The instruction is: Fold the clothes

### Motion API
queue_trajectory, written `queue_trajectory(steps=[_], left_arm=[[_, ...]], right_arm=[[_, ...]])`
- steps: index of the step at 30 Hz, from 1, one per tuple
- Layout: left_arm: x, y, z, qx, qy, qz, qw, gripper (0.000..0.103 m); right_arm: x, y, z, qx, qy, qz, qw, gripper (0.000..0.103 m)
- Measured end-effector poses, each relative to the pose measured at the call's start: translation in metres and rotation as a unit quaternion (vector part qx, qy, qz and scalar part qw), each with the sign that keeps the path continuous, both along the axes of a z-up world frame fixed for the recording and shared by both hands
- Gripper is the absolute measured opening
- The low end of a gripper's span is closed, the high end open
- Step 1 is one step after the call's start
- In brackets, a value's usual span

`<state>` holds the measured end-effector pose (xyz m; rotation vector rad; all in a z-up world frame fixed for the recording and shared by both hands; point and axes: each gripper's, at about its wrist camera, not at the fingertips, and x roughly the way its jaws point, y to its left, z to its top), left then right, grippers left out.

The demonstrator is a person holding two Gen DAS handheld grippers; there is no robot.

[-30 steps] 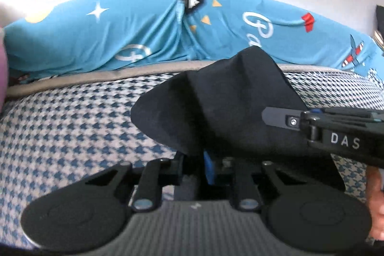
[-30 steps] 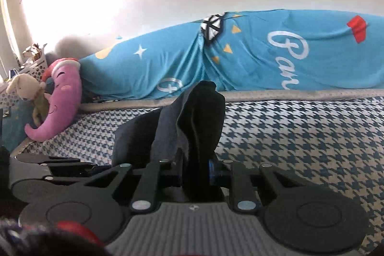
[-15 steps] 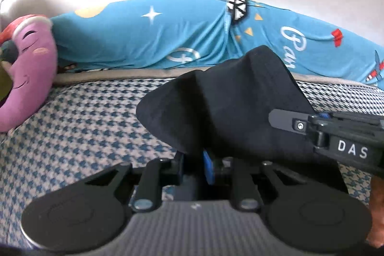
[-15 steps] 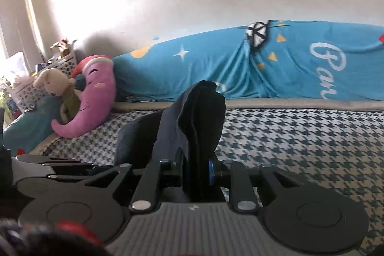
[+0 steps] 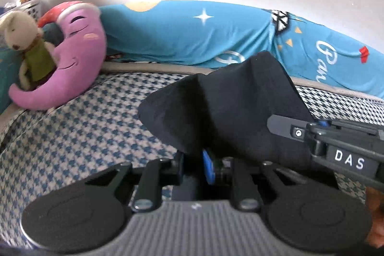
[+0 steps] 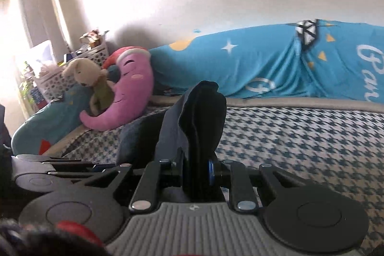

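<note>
Between the fingers of the left gripper [image 5: 195, 167] sits a bunched edge of the black garment [image 5: 230, 112], the jaws drawn in tight on it; the cloth rises ahead of the tips in a stiff peak and hides most of what lies straight beyond. The pinch point itself is buried under fabric, with only a sliver of blue pad showing. To the right of that gripper, the other tool's dark body marked "DAS" crosses the lower corner, cut off by the frame edge.

From the right wrist view, the right gripper [image 6: 198, 172] is likewise closed down on a thick vertical fold of the same black garment [image 6: 204, 116], several layers stacked between the fingers. How much of the garment hangs below the two tools cannot be seen — both bodies block it. Left of this gripper, the left tool's black linkage lies low and partly out of frame.

Beneath and ahead of both grippers spreads the houndstooth bedspread [image 6: 300, 136]. Farther ahead lies a long blue printed pillow [image 5: 192, 32], its lettering cut off at the right. Ahead and to the left, a purple moon plush [image 5: 72, 66] leans by a beige stuffed animal [image 5: 26, 40] — blurred, its lower half indistinct.
</note>
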<state>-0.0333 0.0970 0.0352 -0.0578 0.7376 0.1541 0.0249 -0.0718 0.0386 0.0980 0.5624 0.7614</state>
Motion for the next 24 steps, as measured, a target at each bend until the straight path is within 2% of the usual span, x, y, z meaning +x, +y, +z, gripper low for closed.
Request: queue_trajectory(steps=[10, 24], left_arm=[[-0.010, 0.016, 0.005, 0.011, -0.007, 0.023, 0.9997, 0.016], [-0.013, 0.021, 0.007, 0.014, -0.015, 0.026, 0.9994, 0.016]], right_arm=[[-0.003, 0.017, 0.000, 0.005, 0.001, 0.012, 1.000, 0.020], [-0.008, 0.021, 0.003, 0.003, -0.006, 0.013, 1.000, 0.020]])
